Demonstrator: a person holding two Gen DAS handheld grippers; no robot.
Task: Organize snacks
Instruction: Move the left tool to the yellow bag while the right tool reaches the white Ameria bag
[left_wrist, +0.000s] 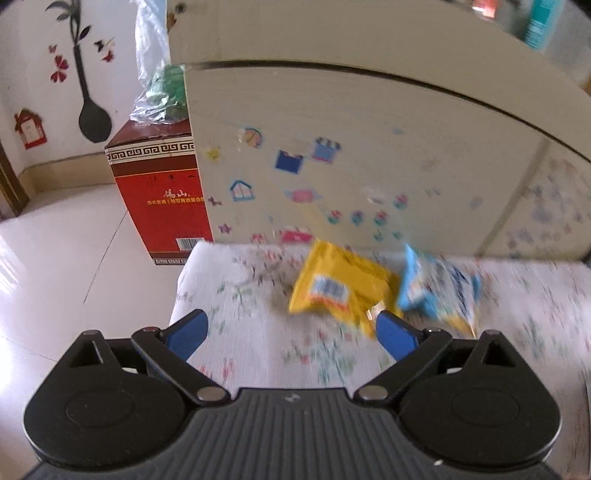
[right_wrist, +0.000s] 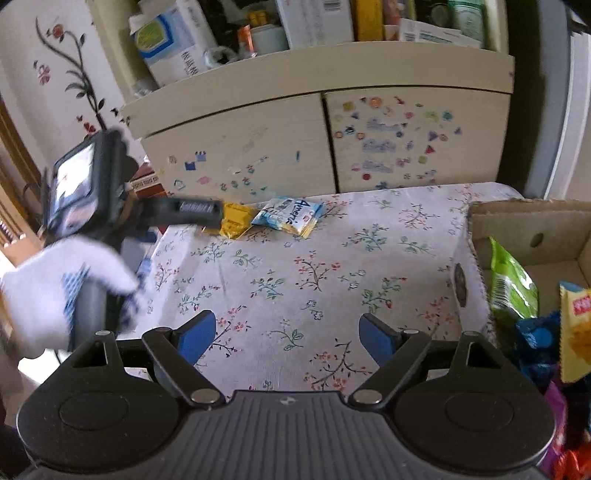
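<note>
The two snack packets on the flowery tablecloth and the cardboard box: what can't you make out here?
- Yellow foil snack packet: left wrist view, motion blur smears its print; right wrist view, the left gripper covers part.
- Light blue snack packet: left view, blurred.
- Brown cardboard box: right view, frame edge cuts it; contents partly seen.

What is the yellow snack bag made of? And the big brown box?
The yellow snack packet looks like thin glossy plastic film: it crinkles and carries a printed barcode. The brown box looks like corrugated cardboard: matte, with a rough, torn top edge.
</note>
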